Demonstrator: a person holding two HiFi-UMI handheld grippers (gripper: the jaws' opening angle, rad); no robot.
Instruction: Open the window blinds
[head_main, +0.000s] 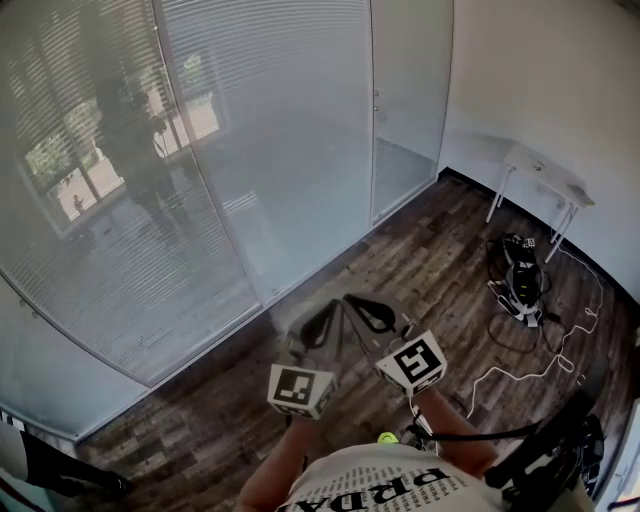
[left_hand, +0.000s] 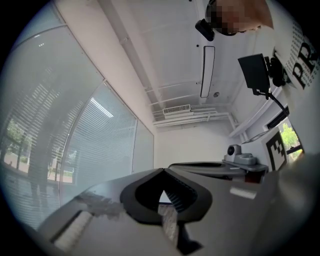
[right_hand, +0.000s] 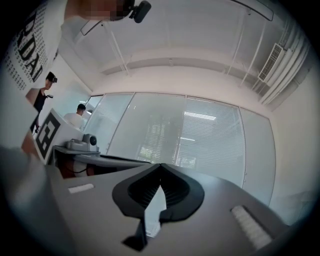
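Left gripper (head_main: 318, 322) and right gripper (head_main: 366, 310), jaws fully closed and empty, sit side by side, well short of the window blinds (head_main: 250, 150), probably staged for approach.

Dark wood floor (head_main: 430, 250). Small white table (head_main: 545, 178) stands against white wall (head_main: 540, 80). Black device (head_main: 520, 275) on floor near table, with dark cables around it. White cable (head_main: 520, 370) lies loose nearby. Right gripper view: person in white top (right_hand: 77, 116), person in dark top (right_hand: 42, 95), both far off.
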